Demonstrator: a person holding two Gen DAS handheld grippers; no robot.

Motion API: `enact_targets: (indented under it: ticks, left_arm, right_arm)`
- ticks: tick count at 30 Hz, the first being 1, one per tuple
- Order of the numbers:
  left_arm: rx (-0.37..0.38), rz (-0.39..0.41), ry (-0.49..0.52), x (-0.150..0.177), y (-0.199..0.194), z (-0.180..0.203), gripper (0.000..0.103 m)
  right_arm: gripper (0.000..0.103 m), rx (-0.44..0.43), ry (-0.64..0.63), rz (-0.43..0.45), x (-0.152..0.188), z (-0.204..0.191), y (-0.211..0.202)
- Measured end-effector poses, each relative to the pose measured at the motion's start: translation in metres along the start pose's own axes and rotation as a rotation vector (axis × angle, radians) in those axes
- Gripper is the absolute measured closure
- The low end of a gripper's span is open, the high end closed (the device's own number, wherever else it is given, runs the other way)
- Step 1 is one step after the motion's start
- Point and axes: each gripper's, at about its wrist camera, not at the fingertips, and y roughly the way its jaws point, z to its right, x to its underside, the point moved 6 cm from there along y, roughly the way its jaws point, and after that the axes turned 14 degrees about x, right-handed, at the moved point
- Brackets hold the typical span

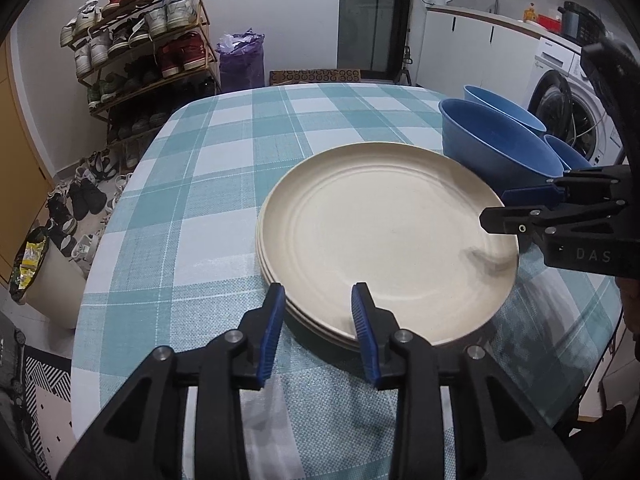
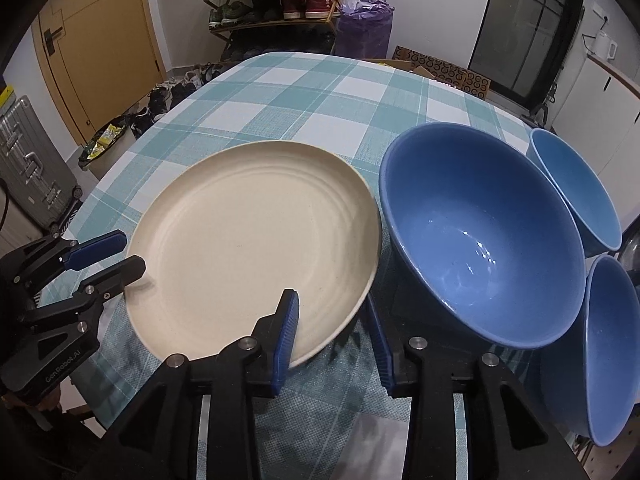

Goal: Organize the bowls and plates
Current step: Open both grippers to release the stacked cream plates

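Observation:
A stack of cream plates (image 1: 384, 224) lies on the teal checked tablecloth (image 1: 208, 184). My left gripper (image 1: 320, 292) stands open at the stack's near rim, one finger on either side of the edge, and its pads do not press on it. My right gripper (image 2: 331, 300) is open too, with the plate (image 2: 256, 240) rim between its fingers. It reaches in from the right in the left wrist view (image 1: 508, 206). Three blue bowls stand just right of the plates: a large one (image 2: 480, 232) and two others (image 2: 572, 184) (image 2: 608, 344).
The table's far half (image 2: 312, 92) shows only cloth. Beyond it stand a shoe rack (image 1: 140, 40), a purple bag (image 1: 240, 60) and a washing machine (image 1: 568, 92). A bin (image 1: 52, 272) and shoes sit on the floor to the left. A suitcase (image 2: 28, 168) stands near a wooden door.

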Motion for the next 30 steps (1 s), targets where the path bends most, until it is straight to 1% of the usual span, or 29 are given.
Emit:
enact_targets:
  ticks: [1, 2, 4, 5, 6, 7, 8, 9, 11, 12, 13, 15, 17, 18, 19, 20, 21, 24, 30]
  left_arm:
    - [-0.001, -0.001, 0.000, 0.000, 0.000, 0.000, 0.067]
    - [-0.002, -0.001, -0.002, 0.000, 0.000, 0.000, 0.066]
    - [-0.001, 0.001, -0.003, -0.001, -0.001, -0.001, 0.057]
    - [0.000, 0.002, -0.004, -0.001, -0.002, -0.001, 0.055]
    - [0.002, 0.003, -0.006, -0.001, -0.002, -0.001, 0.052]
    - [0.005, 0.003, -0.008, -0.002, -0.002, -0.001, 0.051]
    - [0.008, 0.002, -0.010, -0.002, -0.003, 0.000, 0.050]
    - [0.010, 0.002, -0.011, -0.002, -0.003, 0.000, 0.048]
    - [0.008, -0.003, -0.019, -0.003, -0.004, -0.001, 0.037]
    - [0.012, -0.005, -0.027, -0.003, -0.004, -0.001, 0.025]
    - [0.020, -0.002, -0.038, -0.003, -0.005, -0.001, 0.022]
    - [0.044, 0.008, -0.050, -0.004, -0.008, 0.000, 0.021]
    - [0.044, 0.020, -0.047, -0.006, -0.011, 0.002, 0.016]
    - [0.039, 0.028, -0.047, -0.007, -0.012, 0.002, 0.005]
    - [0.039, 0.043, -0.049, -0.009, -0.015, 0.003, 0.000]
    - [0.050, 0.061, -0.054, -0.011, -0.017, 0.004, 0.000]
    - [0.065, 0.068, -0.058, -0.012, -0.019, 0.005, 0.000]
    - [0.104, 0.079, -0.069, -0.019, -0.021, 0.009, 0.000]
    - [0.108, 0.090, -0.058, -0.033, -0.019, 0.020, 0.000]
  right_arm:
    - [0.063, -0.007, 0.000, 0.005, 0.000, 0.000, -0.001]
    - [0.058, -0.010, -0.001, 0.012, -0.001, 0.001, -0.003]
    - [0.056, -0.017, -0.004, 0.023, -0.002, 0.001, -0.007]
    - [0.053, -0.023, -0.002, 0.027, -0.002, 0.001, -0.009]
    - [0.047, -0.033, 0.003, 0.034, -0.003, 0.001, -0.011]
    - [0.043, -0.039, 0.007, 0.039, -0.004, 0.002, -0.013]
    - [0.035, -0.047, 0.014, 0.046, -0.005, 0.002, -0.015]
    - [0.029, -0.056, 0.021, 0.053, -0.006, 0.003, -0.018]
    - [0.024, -0.087, 0.038, 0.067, -0.007, 0.004, -0.023]
    - [0.021, -0.097, 0.044, 0.075, -0.008, 0.004, -0.025]
    - [0.020, -0.105, 0.052, 0.091, -0.009, 0.005, -0.029]
    - [0.018, -0.120, 0.059, 0.110, -0.011, 0.006, -0.034]
    - [0.016, -0.137, 0.063, 0.125, -0.013, 0.007, -0.040]
    - [0.013, -0.136, 0.065, 0.135, -0.014, 0.008, -0.043]
    - [0.010, -0.130, 0.070, 0.144, -0.015, 0.009, -0.045]
    - [0.005, -0.124, 0.076, 0.156, -0.015, 0.012, -0.048]
    - [0.003, -0.122, 0.084, 0.168, -0.016, 0.014, -0.051]
    - [0.001, -0.132, 0.109, 0.194, -0.018, 0.024, -0.060]
    - [0.001, -0.118, 0.157, 0.222, -0.018, 0.054, -0.075]
